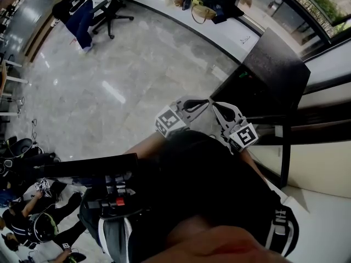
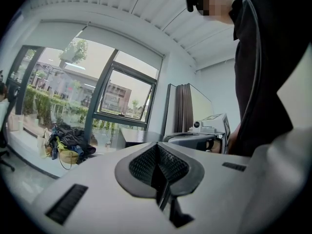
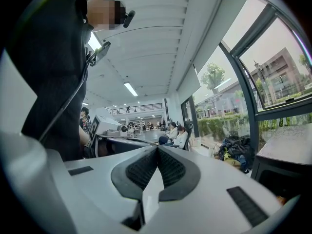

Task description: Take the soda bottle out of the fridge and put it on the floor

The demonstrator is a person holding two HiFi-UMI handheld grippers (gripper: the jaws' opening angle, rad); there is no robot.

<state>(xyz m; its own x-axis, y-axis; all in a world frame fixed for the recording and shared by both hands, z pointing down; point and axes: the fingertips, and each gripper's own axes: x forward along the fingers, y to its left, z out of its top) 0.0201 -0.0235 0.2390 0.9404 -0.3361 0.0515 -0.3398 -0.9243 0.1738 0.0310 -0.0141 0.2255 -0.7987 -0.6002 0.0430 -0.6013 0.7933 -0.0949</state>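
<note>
No soda bottle shows in any view. The fridge (image 1: 274,70) is a small black cabinet standing by the window wall; it appears as a dark box (image 2: 134,136) in the left gripper view and at the lower right (image 3: 285,172) of the right gripper view. Its door looks closed from here. I hold both grippers level in front of my chest, short of the fridge. My left gripper (image 1: 203,102) (image 2: 157,146) is shut with nothing between its pads. My right gripper (image 1: 217,106) (image 3: 157,148) is shut and empty too. Their tips nearly meet.
Grey marble floor (image 1: 126,86) spreads to the left of the fridge. A white ledge (image 1: 230,34) along the window carries several bags (image 1: 203,4). A seated person on a rolling chair (image 1: 90,10) is far back left. More people sit at the lower left (image 1: 33,218).
</note>
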